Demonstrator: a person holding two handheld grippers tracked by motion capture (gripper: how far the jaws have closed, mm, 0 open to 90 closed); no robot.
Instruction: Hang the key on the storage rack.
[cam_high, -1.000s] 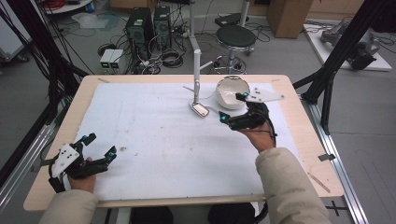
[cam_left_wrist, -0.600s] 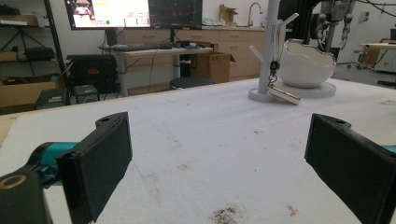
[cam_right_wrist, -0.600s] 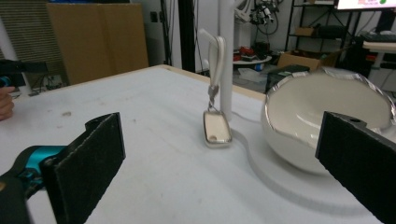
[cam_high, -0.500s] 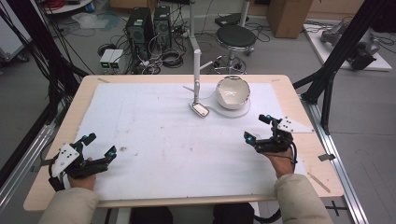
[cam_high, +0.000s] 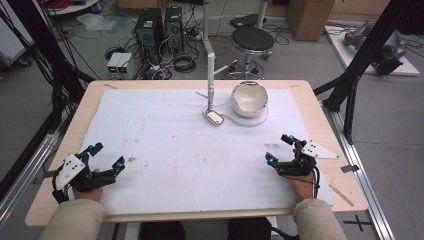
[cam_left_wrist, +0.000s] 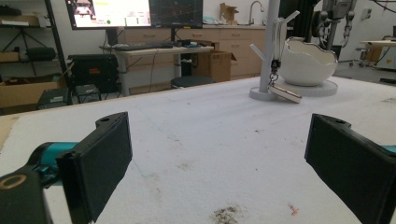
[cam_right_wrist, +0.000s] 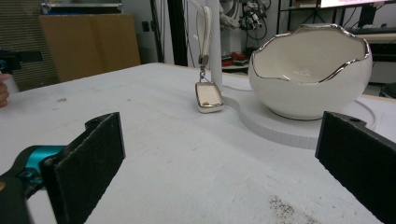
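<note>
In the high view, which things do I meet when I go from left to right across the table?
Left gripper → key fob hanging from the white stand → bowl → right gripper.

1. We see a wooden table (cam_high: 60, 150) with a pale rim left bare along its edges.
2. A white sheet (cam_high: 175, 150) covers most of its top, marked with a few dark smudges near the front.
3. On the sheet, toward the far side, sits a flat white base (cam_high: 250, 120).
4. From that base rise a white post (cam_high: 211, 75) and an egg-shaped white bowl (cam_high: 248, 99), side by side.
</note>
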